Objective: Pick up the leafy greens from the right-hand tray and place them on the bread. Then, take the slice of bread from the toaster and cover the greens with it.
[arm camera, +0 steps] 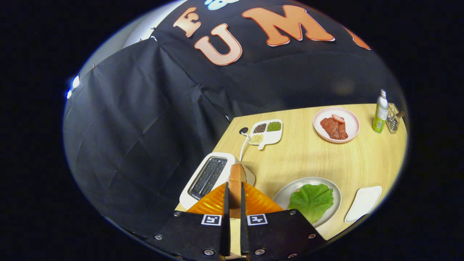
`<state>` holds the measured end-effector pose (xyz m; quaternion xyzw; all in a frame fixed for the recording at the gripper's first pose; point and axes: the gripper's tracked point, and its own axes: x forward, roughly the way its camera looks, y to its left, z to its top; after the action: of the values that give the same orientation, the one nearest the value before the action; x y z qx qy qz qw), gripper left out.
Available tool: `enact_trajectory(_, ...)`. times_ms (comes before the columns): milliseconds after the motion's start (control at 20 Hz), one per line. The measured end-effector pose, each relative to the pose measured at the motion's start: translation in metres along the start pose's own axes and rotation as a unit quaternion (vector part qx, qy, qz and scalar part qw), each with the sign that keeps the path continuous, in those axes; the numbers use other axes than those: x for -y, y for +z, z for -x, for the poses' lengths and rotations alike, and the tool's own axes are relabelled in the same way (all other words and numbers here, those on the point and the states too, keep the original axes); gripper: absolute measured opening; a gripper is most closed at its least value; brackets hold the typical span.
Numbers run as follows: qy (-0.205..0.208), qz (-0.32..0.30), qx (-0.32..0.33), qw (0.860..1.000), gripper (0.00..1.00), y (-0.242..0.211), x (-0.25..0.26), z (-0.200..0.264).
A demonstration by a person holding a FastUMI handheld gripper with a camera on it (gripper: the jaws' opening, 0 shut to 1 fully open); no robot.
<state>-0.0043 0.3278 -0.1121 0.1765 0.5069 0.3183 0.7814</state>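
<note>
A: What are the tongs (233, 195) doing?

B: They are pinching the slice of bread (236, 178). It stands on edge between the two fingers, with both pressing its flat faces, and its top crust pokes out past the tips toward twelve o'clock.

A: And the toaster (209, 177)?

B: Just beyond the tips at about eleven o'clock, white, with its dark slots open upward. The bread looks clear of the slots, though I cannot tell how far above it.

A: Where are the leafy greens (312, 200)?

B: At about three o'clock from the fingertips, close by, lying flat on the round plate (285, 193). Whether another slice lies under the leaf I cannot tell, because the leaf covers that part.

A: Anything beside the plate?

B: An empty white tray (363, 203), farther out at three o'clock, near the bench (319, 161) edge.

A: And deeper in?

B: At one o'clock, well beyond the toaster, a white divided dish (267, 132) holds three small heaps, one dark, one green, one pale. A white cord (243, 145) runs from the toaster toward it. Farther still, at two o'clock, a pink plate (351, 125) carries pieces of meat (334, 127). Past that, by the far corner, a green bottle (380, 112) stands upright next to a small shaker (392, 121).
</note>
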Motion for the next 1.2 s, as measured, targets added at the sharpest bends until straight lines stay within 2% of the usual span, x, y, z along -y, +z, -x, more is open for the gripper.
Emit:
enact_trajectory(450, -0.008, -0.039, -0.01, 0.999, 0.11, -0.035, 0.078, 0.001)
enact_trajectory(850, 0.012, -0.079, -0.003, 0.997, 0.11, -0.063, 0.135, -0.005)
enact_trajectory(1000, -0.033, -0.057, 0.013, 0.998, 0.11, -0.064, 0.168, -0.004)
enact_trajectory(1100, -0.041, -0.04, 0.019, 0.998, 0.16, -0.065, 0.17, -0.002)
enact_trajectory(1200, -0.059, -0.011, 0.031, 0.998, 0.26, -0.063, 0.176, 0.001)
